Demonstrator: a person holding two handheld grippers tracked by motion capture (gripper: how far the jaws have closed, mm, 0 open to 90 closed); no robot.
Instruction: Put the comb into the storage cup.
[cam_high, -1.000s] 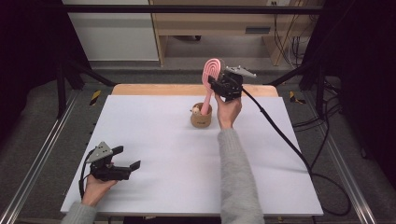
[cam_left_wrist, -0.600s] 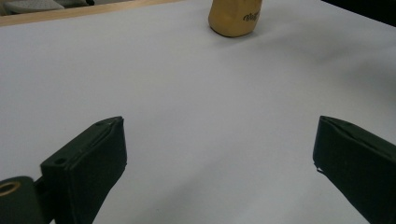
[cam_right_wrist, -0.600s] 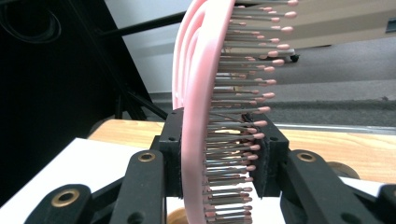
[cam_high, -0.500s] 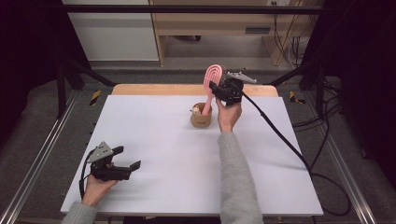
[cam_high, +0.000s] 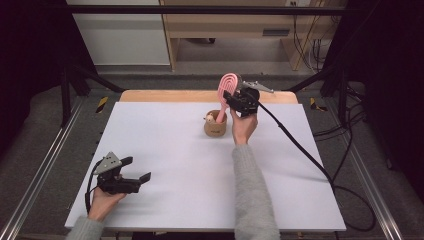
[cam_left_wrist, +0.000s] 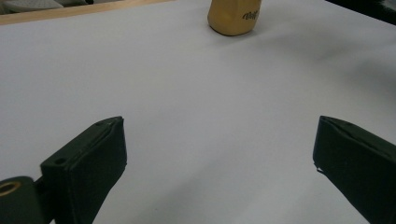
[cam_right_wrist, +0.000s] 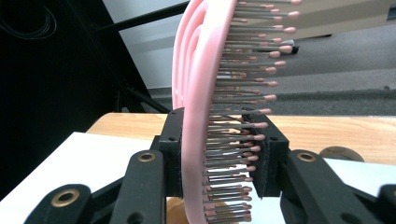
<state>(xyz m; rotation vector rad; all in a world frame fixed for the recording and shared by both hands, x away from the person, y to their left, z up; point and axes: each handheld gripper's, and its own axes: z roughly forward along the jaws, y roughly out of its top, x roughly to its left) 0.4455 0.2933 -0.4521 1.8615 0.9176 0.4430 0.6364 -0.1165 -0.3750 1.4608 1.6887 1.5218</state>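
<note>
Hairbrush (cam_high: 227, 90) lower than a second ago in the high view, pink head gripped by the right tongs (cam_high: 231, 98), handle end now sunk in the tan cup (cam_high: 215, 125) mid-tabletop (cam_high: 165, 135); likely nearly seated. Left tongs (cam_high: 137, 170) idle near the front edge, unmoved. Left gripper view: jaws spread wide, nothing between, cup cut off at top. Right gripper view: pads clenched across bristles; handle and cup mouth hidden below.
</note>
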